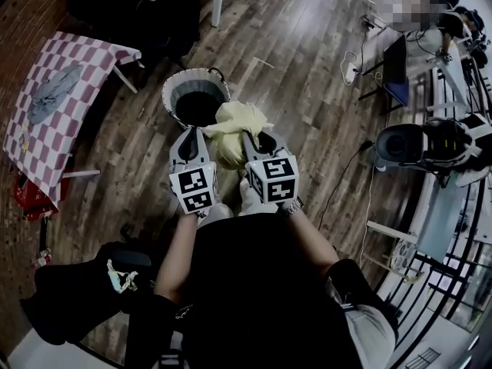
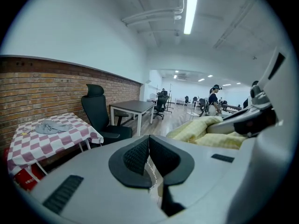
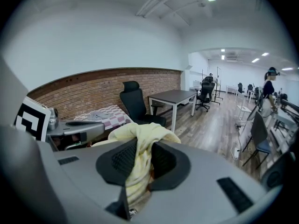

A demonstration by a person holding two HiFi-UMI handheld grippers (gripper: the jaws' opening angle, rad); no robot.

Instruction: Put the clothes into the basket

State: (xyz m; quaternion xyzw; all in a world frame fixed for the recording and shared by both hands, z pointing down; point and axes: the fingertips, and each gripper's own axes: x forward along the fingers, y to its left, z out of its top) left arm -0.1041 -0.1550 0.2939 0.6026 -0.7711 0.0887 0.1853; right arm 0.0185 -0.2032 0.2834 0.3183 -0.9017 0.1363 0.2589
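A pale yellow garment (image 1: 234, 121) hangs bunched between my two grippers, just beside and above the round grey basket (image 1: 178, 83), whose dark inside is open on the wooden floor. My right gripper (image 1: 247, 137) is shut on the yellow garment (image 3: 140, 134), and the cloth drapes over and down between its pads (image 3: 142, 146). My left gripper (image 1: 192, 131) sits close on the garment's left, jaws shut with no cloth between the pads (image 2: 148, 141); the yellow garment (image 2: 205, 129) shows to its right. A grey garment (image 1: 54, 92) lies on the checked table (image 1: 92, 56).
The checked table (image 2: 70, 136) stands left of the basket, a red box (image 1: 29, 194) below it. A black office chair (image 2: 100, 115) and a dark table (image 2: 133, 107) stand against the brick wall. A black bag (image 1: 77, 290) lies lower left. Desks and equipment (image 1: 430, 144) fill the right.
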